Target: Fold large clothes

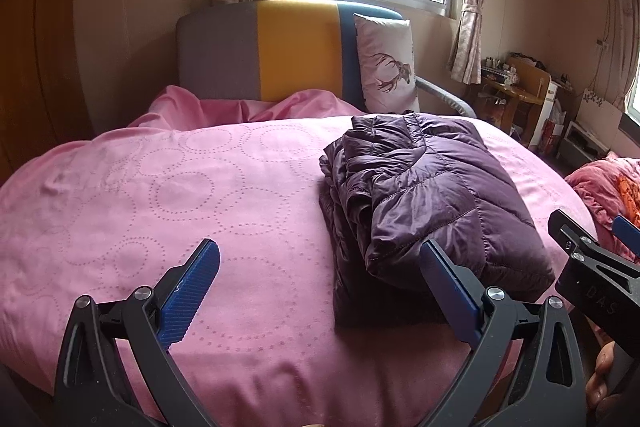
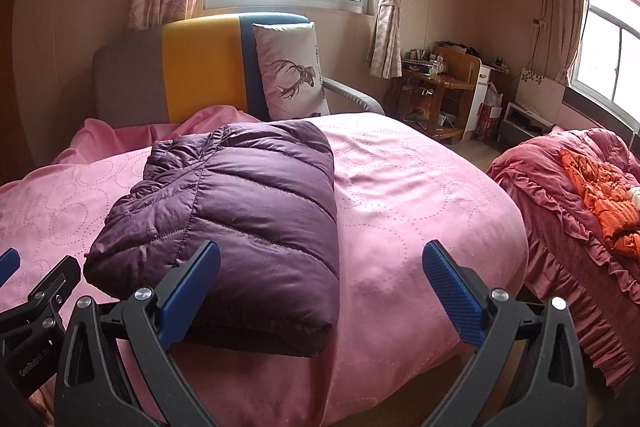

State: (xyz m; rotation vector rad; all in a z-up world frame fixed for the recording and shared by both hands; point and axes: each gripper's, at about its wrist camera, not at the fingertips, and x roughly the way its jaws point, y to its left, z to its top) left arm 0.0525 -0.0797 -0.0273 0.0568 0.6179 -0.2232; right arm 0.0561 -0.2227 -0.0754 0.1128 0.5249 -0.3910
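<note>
Now the purple down jacket [image 2: 232,211] lies folded into a thick packet on the pink bedspread [image 2: 420,195], toward the near edge of the bed. Both claws hang just before it. The left gripper [image 1: 320,287] has its jaws wide apart and holds nothing; the right gripper [image 2: 320,287] is also spread and empty.

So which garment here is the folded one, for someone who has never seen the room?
Find the pink bed below the window. On it lies the purple quilted jacket, folded into a block. The orange jacket lies loose on the other bed.
</note>
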